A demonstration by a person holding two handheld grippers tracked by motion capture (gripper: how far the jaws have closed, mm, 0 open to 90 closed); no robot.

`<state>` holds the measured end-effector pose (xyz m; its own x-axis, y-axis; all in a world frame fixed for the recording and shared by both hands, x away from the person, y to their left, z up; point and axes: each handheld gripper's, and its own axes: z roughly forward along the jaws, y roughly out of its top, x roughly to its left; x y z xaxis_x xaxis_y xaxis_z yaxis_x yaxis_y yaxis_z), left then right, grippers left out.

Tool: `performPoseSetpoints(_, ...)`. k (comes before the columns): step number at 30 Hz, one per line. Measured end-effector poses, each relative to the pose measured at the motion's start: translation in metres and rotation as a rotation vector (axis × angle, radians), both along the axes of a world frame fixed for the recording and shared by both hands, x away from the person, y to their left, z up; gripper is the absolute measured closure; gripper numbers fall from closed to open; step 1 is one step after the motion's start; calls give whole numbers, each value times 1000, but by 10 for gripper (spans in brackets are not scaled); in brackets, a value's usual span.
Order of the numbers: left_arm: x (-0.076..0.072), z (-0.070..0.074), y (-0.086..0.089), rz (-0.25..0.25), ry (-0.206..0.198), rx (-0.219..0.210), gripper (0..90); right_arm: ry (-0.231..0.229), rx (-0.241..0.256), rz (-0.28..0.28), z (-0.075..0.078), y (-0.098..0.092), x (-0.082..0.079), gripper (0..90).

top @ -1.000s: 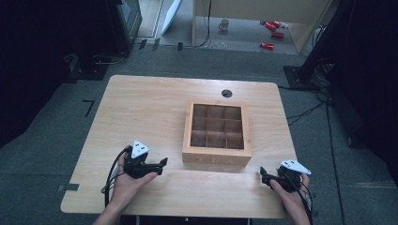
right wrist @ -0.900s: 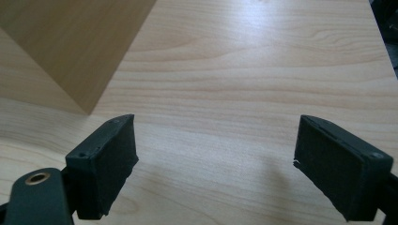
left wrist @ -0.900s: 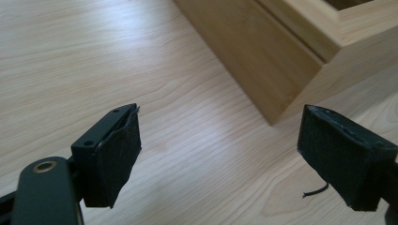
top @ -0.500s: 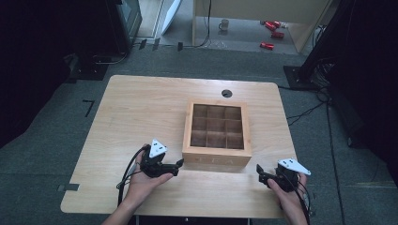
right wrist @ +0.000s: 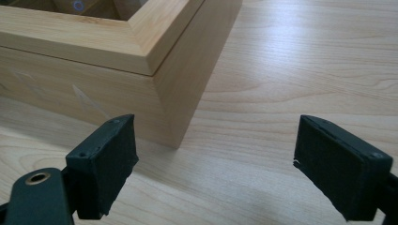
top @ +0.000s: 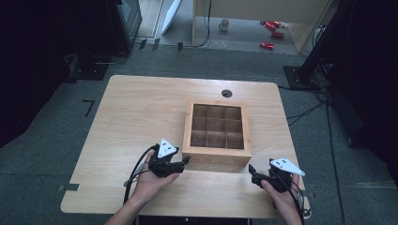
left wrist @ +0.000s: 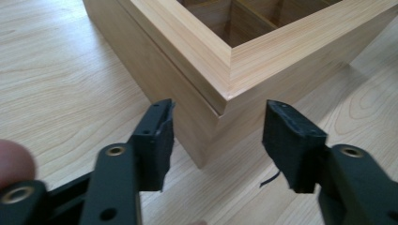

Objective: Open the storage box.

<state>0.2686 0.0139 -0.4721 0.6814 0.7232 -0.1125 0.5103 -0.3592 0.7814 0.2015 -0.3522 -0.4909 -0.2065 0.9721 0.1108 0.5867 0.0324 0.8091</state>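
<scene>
A square wooden box [top: 216, 132] with a grid of several compartments sits right of the table's centre, lettering on its front face. My left gripper [top: 186, 161] is open at the box's near left corner; in the left gripper view that corner [left wrist: 220, 101] stands just beyond and between the two jaws, not touched. My right gripper [top: 250, 169] is open just off the box's near right corner; in the right gripper view the corner [right wrist: 166, 93] lies ahead, nearer the left jaw. Nothing is held by either gripper [left wrist: 218, 133], [right wrist: 213, 161].
The light wooden table [top: 141, 112] has a round cable hole [top: 226, 93] at its far edge. Cables trail from both grippers toward the near edge. Beyond the table, a mug [top: 225, 24] and red cans [top: 271, 28] lie on the floor.
My left gripper has moved right and forward, up to the box's near left corner. The right gripper has shifted slightly left toward the near right corner.
</scene>
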Motion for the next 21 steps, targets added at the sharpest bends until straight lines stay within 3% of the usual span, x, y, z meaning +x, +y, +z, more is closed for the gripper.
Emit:
performPoseSetpoints(4,2,-2,-2,-17,9,-8,550,-4,0,7,0,2,0,134)
performPoseSetpoints(21,5,1,5,-38,22,-40,612,-8,5,21,0,9,2,136)
